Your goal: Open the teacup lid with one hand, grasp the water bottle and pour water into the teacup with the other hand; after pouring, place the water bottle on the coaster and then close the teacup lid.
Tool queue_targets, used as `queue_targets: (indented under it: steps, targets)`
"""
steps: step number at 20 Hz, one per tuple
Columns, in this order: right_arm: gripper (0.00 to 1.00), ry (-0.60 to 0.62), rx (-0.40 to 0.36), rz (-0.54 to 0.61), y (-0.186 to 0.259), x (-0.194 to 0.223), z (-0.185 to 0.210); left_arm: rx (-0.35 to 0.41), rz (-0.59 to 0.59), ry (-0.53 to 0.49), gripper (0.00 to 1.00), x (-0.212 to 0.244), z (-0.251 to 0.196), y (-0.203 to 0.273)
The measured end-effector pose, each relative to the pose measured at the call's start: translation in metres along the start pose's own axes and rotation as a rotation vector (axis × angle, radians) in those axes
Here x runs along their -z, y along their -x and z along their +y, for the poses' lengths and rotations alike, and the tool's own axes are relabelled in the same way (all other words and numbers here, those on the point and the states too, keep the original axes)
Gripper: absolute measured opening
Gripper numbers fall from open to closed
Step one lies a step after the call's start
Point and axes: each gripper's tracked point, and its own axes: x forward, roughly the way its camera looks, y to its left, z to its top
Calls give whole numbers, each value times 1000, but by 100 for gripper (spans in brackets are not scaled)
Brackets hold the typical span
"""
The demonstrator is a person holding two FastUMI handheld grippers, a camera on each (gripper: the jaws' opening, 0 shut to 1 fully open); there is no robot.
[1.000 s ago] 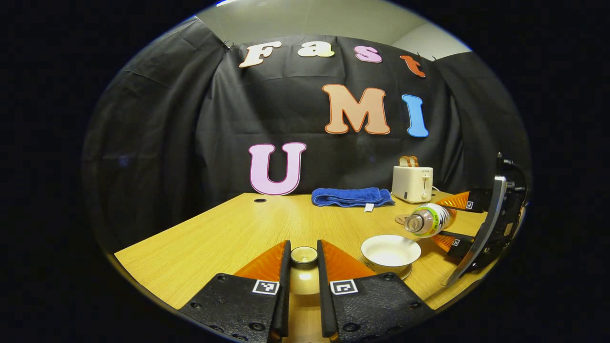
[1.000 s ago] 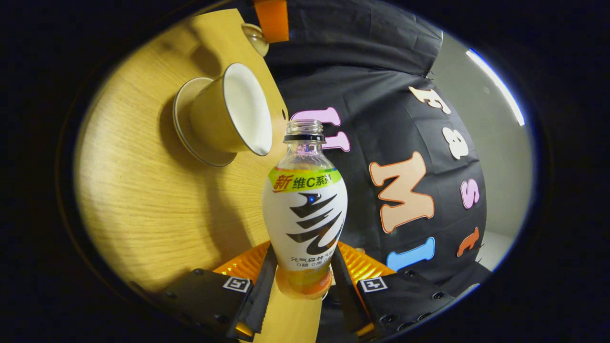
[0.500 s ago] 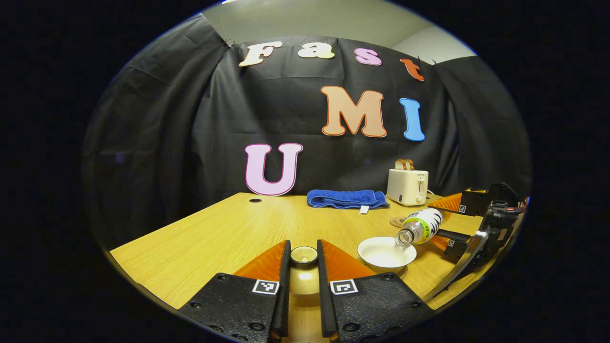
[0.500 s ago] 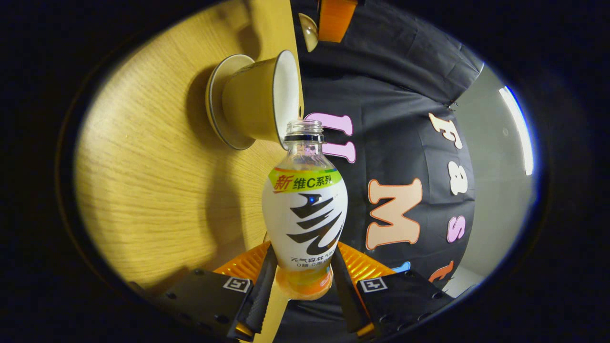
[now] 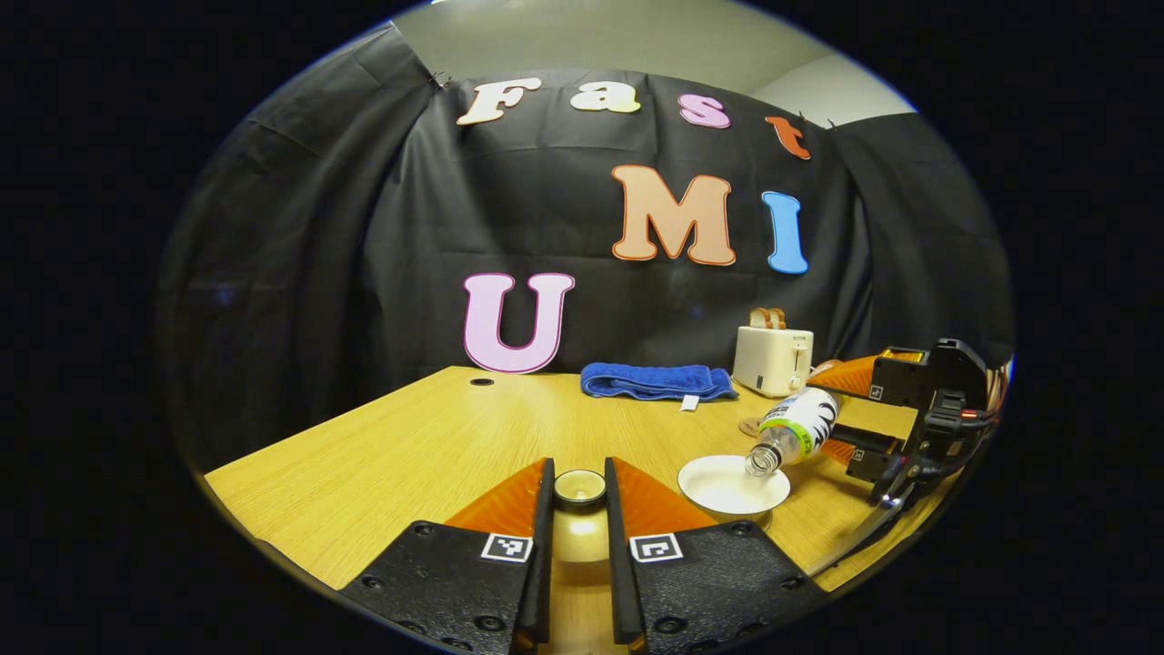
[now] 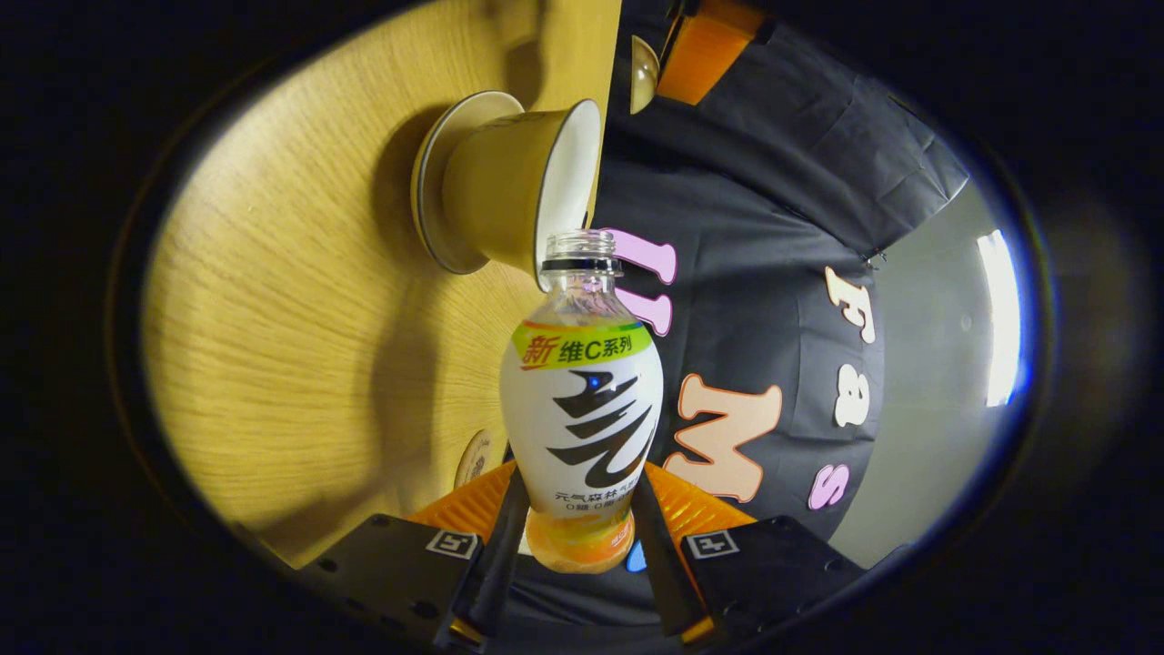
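1. My right gripper (image 6: 575,555) clamps the bottle (image 6: 582,409), tipped mouth-down over the teacup (image 5: 732,482).
2. My left gripper (image 5: 579,509) pinches the lid (image 5: 579,488) just beside it.
3. A loose grip could drop the bottle; overtipping may spill onto the table (image 5: 427,446).

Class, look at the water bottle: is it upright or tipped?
Tipped: the water bottle lies nearly sideways, neck angled down over the teacup.
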Motion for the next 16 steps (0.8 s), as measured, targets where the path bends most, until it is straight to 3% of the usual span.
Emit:
queue_targets:
  steps: [16]
  targets:
    - [67, 239, 66, -67, 2, -12, -17, 13, 3, 13, 24, 0, -3, 1]
